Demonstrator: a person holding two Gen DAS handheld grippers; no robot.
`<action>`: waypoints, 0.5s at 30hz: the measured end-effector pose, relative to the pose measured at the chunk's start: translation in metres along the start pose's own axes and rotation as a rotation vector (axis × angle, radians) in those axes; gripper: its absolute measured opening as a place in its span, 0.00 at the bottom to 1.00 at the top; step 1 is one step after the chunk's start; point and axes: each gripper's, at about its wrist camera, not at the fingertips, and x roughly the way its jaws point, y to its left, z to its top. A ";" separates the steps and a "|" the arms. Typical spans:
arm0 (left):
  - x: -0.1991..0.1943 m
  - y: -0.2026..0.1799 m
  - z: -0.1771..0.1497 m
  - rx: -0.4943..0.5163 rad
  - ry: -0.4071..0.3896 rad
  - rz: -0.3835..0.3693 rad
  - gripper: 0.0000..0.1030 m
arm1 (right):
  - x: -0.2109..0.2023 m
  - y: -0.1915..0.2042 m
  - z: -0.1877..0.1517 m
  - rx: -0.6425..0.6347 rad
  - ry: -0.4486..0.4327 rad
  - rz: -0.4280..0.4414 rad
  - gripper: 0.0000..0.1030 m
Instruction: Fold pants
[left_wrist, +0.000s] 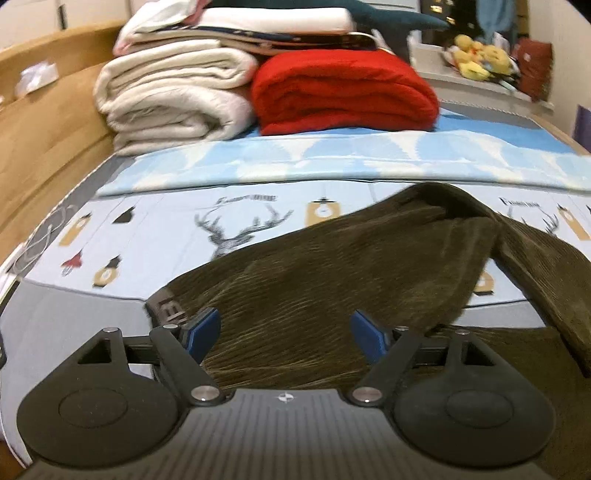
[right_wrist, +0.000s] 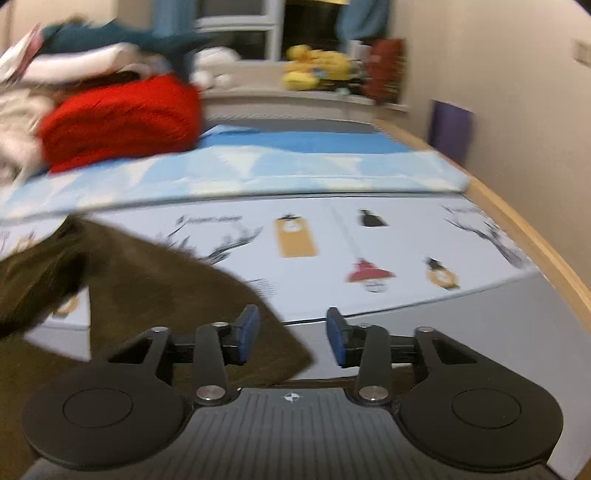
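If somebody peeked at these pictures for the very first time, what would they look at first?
Probably the bright red blanket, folded at the far end of the bed beside a stack of cream blankets. Next, the dark brown pants sprawled over the deer-print sheet, just beyond the open left gripper. Yellow plush toys sit on the window ledge.

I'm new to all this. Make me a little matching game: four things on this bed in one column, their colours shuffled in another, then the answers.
Things:
1. pants
2. fleece blanket
3. rolled quilt
4. gripper pads

Colours:
A. blue
B. cream
C. dark olive brown
D. red

Pairs: 1-C, 2-D, 3-B, 4-A
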 end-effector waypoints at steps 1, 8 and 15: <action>0.002 -0.005 0.001 0.010 0.002 -0.003 0.81 | 0.004 0.010 0.001 -0.030 0.009 0.010 0.46; 0.013 -0.028 0.004 -0.011 0.046 -0.063 0.81 | 0.021 0.075 0.002 -0.176 0.046 0.149 0.48; 0.007 -0.059 0.011 0.078 -0.030 -0.017 0.80 | 0.028 0.143 -0.020 -0.402 0.140 0.293 0.56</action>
